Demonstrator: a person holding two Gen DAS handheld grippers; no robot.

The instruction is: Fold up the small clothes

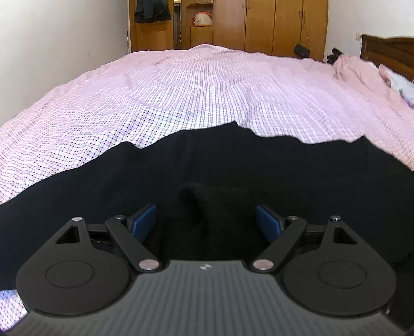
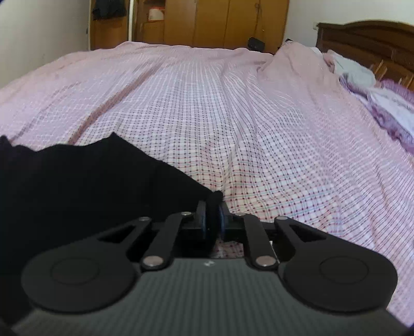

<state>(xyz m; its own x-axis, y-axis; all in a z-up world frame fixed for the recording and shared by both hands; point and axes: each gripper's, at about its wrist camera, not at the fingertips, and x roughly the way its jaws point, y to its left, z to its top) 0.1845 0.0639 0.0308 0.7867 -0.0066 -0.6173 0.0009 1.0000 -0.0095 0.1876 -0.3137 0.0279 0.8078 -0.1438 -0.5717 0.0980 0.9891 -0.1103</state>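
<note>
A black garment (image 1: pixel 233 168) lies spread on the bed (image 1: pixel 181 85), which is covered with a pink checked sheet. In the left wrist view the left gripper (image 1: pixel 206 219) hangs over the cloth with its fingers wide apart; the blue pads (image 1: pixel 143 222) stand clear on either side, and the dark fabric fills the space between and beyond them, with a soft raised fold just ahead of the gap. Whether the tips touch the cloth cannot be told. In the right wrist view the right gripper (image 2: pixel 212 219) has its fingers drawn narrow and pinched on a corner of the same black garment (image 2: pixel 90 181); a small bunch of the cloth pokes up just past the fingertips, and the rest of the garment stretches away to the left of the fingers. To the right of those fingers and ahead of them lies bare checked sheet. Far beyond the fingers stand a wooden wardrobe (image 2: pixel 220 23) and, to the right, a dark headboard (image 2: pixel 367 38) with purple bedding (image 2: pixel 388 108) below it.
</note>
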